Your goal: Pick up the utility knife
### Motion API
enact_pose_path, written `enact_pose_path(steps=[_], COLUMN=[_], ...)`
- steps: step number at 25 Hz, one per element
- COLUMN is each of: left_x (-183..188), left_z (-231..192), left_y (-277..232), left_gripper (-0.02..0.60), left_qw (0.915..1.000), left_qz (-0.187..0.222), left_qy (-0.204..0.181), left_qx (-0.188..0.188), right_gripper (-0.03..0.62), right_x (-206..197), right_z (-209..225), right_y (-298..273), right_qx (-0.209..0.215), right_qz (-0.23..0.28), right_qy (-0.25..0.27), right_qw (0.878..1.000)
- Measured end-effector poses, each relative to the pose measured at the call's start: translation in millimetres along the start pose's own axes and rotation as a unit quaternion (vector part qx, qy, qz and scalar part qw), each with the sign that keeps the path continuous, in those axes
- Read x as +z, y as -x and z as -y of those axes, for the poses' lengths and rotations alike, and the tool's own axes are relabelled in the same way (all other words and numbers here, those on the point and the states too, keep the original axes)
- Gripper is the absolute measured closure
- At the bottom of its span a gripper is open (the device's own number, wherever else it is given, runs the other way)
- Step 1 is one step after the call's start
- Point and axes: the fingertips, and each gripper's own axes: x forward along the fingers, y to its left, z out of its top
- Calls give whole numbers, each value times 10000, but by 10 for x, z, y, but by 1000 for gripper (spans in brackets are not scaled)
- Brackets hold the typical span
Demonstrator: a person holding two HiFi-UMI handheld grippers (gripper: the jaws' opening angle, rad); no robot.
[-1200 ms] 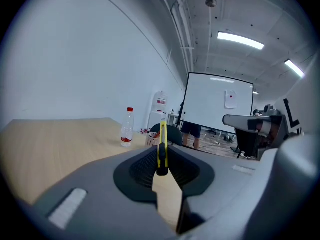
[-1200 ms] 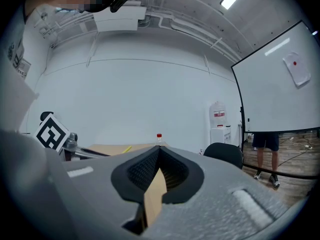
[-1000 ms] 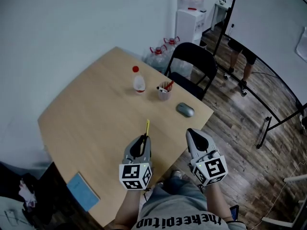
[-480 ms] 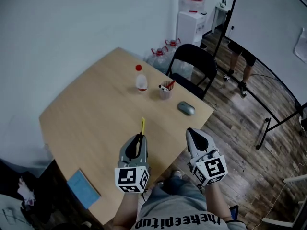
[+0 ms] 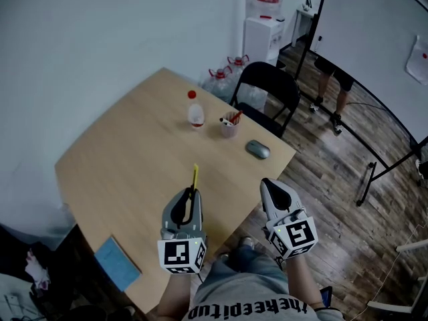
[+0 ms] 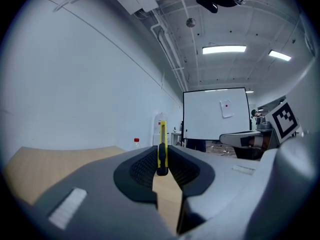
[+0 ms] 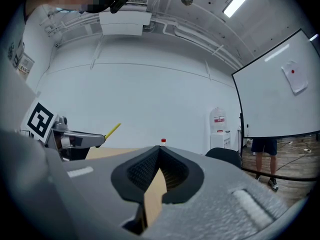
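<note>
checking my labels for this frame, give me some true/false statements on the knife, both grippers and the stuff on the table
1. The left gripper is shut on the yellow utility knife. True.
2. The right gripper holds the computer mouse. False: its jaws are together on nothing, and the mouse lies on the table.
3. The bottle has a blue cap. False: the cap is red.
4. The pen cup stands between the bottle and the mouse. True.
5. The blue notebook lies beside the mouse. False: it lies at the table's near left corner.
</note>
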Motion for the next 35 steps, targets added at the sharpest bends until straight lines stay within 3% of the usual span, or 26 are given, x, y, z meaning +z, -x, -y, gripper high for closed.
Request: enact_pose_path(steps=[8, 35], left_x=[98, 185], left_z=[23, 0], left_y=[123, 276], left_gripper=[497, 495], left_qw=[9997, 9991], left_qz=[217, 394], left_qy=[-53, -27], left_qx=[-24, -141], right_gripper=[592, 595], right_x=[30, 53], right_z=[-51, -217], right_y=[84, 197], right_qx=[3, -126], right_qz=[86, 172], right_qy=[35, 142], right_qw=[10000, 9997])
